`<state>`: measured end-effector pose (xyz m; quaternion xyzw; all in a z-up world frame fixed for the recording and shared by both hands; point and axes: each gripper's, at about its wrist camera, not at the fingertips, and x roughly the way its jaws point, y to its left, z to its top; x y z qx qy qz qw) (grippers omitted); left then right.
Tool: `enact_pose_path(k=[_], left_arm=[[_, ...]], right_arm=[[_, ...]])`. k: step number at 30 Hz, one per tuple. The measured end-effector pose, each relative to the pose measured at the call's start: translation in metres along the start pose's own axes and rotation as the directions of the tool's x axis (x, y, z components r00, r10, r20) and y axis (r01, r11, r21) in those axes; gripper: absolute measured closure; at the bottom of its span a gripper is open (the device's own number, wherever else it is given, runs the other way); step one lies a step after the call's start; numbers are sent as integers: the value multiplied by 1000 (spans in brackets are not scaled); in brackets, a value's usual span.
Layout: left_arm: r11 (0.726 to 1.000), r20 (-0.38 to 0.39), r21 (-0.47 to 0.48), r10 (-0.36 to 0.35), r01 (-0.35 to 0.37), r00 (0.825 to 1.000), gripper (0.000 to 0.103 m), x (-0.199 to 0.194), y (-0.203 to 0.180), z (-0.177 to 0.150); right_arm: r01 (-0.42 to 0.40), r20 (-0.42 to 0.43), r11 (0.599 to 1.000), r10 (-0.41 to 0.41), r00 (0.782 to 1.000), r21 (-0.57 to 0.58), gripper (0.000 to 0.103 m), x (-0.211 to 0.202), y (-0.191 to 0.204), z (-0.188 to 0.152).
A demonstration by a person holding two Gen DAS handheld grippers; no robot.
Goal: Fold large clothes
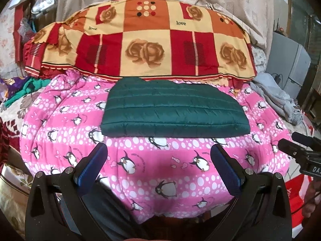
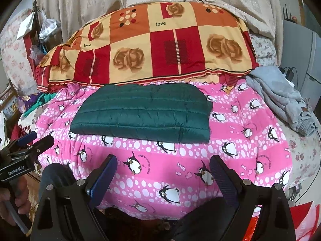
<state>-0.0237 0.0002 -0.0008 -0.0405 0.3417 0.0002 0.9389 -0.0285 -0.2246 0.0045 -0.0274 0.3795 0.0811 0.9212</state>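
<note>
Green quilted jacket [image 1: 174, 108] looks already folded: neat flat rectangle, lying mid-bed on pink penguin blanket [image 1: 152, 160], just in front of red/orange rose quilt [image 1: 148, 38]. Judging fold step done on this one, both hands idle short of it. Left gripper [image 1: 158, 164] jaws wide open, nothing btwn; right gripper [image 2: 163, 172] same, open & empty, both apart from jacket. Next prob: set folded piece aside or fetch next garment, likely grey garment [image 2: 280, 98] crumpled at right bed edge; needs reach over + pinch on an edge. Count: 1 folded jacket, 1 grey garment, 2 grippers, 1 penguin blanket, 1 rose quilt
</note>
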Motion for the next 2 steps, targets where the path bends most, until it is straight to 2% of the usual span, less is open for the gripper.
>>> enact_pose_path(k=[2], left_arm=[[1000,-1,1,-4,4,1000,0,0,0,-2]], right_arm=[[4,3,1000,-4,1000,8,12,0,0,-1]])
